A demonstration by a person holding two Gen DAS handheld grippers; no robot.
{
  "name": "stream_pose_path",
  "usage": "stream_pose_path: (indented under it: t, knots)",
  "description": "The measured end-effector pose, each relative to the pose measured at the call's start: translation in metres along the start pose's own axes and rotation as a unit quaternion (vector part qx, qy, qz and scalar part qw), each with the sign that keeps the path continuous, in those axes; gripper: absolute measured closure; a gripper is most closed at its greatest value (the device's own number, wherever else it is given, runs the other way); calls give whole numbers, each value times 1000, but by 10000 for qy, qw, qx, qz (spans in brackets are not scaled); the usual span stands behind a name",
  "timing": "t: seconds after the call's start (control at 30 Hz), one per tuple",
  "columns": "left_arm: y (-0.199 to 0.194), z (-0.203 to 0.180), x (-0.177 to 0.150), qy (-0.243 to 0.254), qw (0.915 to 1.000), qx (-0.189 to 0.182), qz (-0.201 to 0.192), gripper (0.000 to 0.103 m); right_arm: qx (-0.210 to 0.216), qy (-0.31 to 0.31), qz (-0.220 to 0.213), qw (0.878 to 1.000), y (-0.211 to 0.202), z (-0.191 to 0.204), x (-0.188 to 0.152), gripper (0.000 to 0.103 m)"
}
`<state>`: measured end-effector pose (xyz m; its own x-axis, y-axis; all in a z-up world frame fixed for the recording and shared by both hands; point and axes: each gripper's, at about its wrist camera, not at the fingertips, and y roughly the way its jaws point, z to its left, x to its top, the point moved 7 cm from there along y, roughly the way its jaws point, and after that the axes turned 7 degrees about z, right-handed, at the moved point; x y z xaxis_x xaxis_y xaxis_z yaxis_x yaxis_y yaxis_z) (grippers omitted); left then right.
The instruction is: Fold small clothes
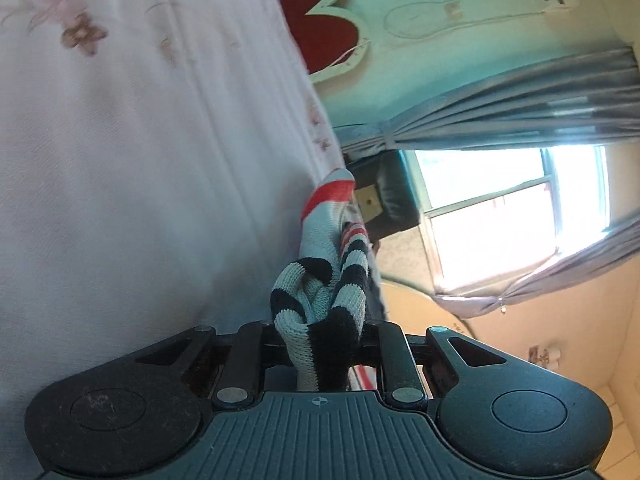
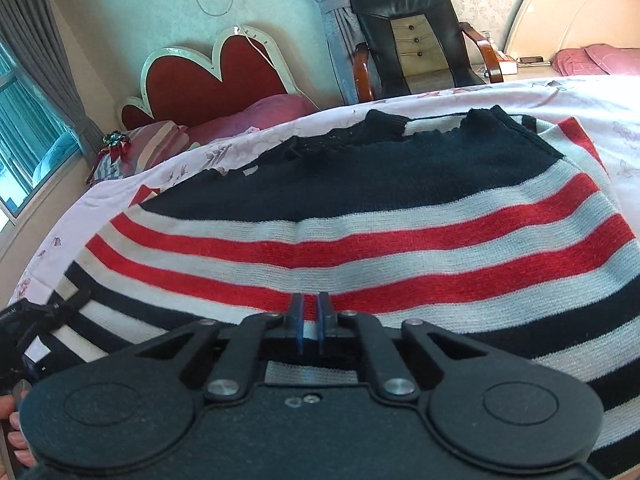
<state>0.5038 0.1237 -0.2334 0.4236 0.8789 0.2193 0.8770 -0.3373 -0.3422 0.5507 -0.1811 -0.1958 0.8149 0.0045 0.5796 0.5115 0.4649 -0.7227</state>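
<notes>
Left hand-held gripper [image 1: 318, 326]: jaws closed down on a bunched fold of the striped sweater [image 1: 320, 280], knit gathered between the pads, cloth trailing off toward the edge of the bed sheet [image 1: 120, 160].

Right hand-held gripper [image 2: 311, 308]: jaws all but shut, tips just over the sweater's red and white stripes; a thin pinch of knit may be caught between them, can't tell for sure.

Sweater lies spread across the bed, black collar end away from the right wrist cam, stripes running side to side, mostly flat.

Progress, my read: early. Garment laid out, left edge gripped, no fold visible yet. Left to do: bring sides or sleeves in, fold over, smooth flat.
</notes>
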Motion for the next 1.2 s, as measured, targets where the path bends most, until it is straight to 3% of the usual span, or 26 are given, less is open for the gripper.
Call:
stream_pose_path:
  t: [0.13,0.17,0.3,0.53,0.63,0.7,0.77,0.97,1.1,1.2]
  knots:
    - [4,-3,1,-1,10000,-21,24,85,-7,-12,72,10000,-3,-1,1,101]
    - [4,-3,2,-9,10000,-20,31,84,-13,-10,64,10000,-5,0,3,97]
    - [5,-4,3,1,10000,8,45,84,246,6,-3,9997,-6,7,3,96]
    - [-3,0,0,-25,10000,-40,69,84,15,-242,86,9997,6,9,2,101]
    - [-6,-11,0,-87,9991,-417,68,85,-40,-398,54,9992,6,11,0,101]
    - [-8,-32,-2,18,9956,-925,133,85,28,-317,33,9995,6,8,-1,102]
    - [-8,-55,-5,215,9928,-1152,225,84,141,-160,33,9998,6,2,0,103]
    - [14,-130,-33,1004,9817,-1408,799,84,585,513,107,9969,7,-16,1,103]
    - [44,-172,-75,1588,9696,-1274,1356,84,728,786,142,9941,4,-22,1,103]
    - [77,-186,-114,2199,9569,-578,1807,84,831,1328,-16,9877,-13,-47,2,103]
